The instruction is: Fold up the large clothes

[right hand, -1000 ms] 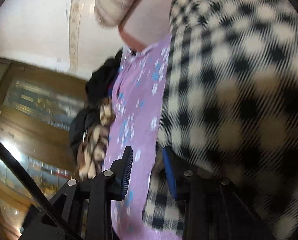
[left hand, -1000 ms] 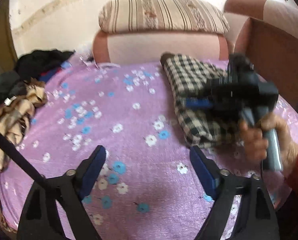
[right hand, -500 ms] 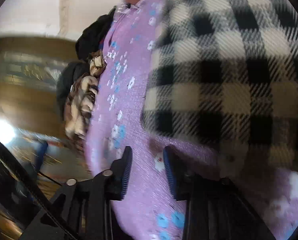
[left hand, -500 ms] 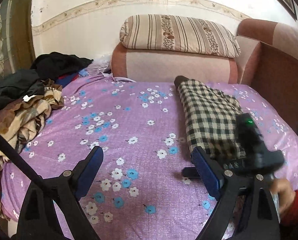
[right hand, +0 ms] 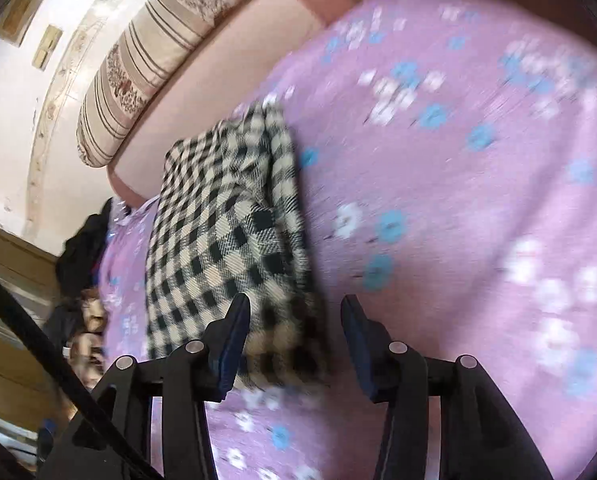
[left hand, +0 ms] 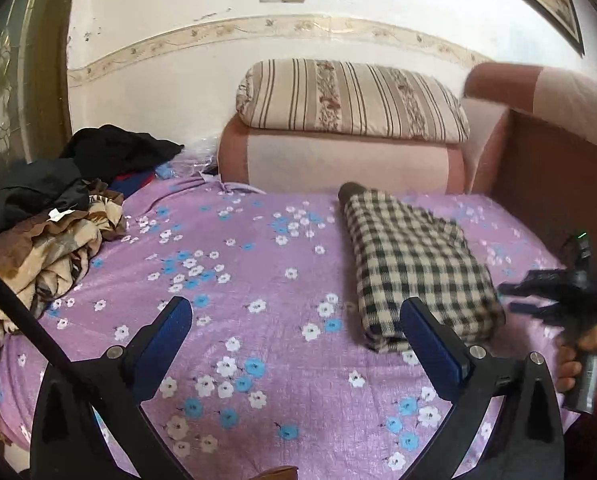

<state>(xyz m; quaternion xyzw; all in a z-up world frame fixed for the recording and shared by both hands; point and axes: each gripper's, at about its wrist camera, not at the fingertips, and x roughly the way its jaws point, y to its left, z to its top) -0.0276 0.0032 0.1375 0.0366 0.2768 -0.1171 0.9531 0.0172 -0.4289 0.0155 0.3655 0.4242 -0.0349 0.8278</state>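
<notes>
Purple flowery bedspread (left hand: 258,280) takes up most of both views, and it looks like it's doing duty as the folding surface, which would explain the wide bare patch in the middle. At the far end sits one striped pillow (left hand: 350,100) on top of a pink cushion (left hand: 338,160), out of the way against the wall.

Over on the left edge there's a heap of clothes (left hand: 54,216), dark ones on top of brown patterned ones. I can't count the pieces, they're all tangled. My guess is that's the pile waiting its turn.

One checked garment (left hand: 414,268) lies on the right half of the bedspread, folded into a long thick bundle, well apart from the heap. Looks finished to me, parked on its own side so it doesn't get mixed back in.

Two tongs in total. The left gripper (left hand: 298,340) hangs over the bare middle of the bedspread with its jaws wide apart, nothing between them. The right gripper (right hand: 294,344) sits at the near end of the checked bundle, jaws apart as well and not pinching the cloth. That view is blurry, so I can't tell if a finger brushes the fabric. From the left view you can see the person's hand (left hand: 578,360) wrapped round its handle, just beside the bundle.
</notes>
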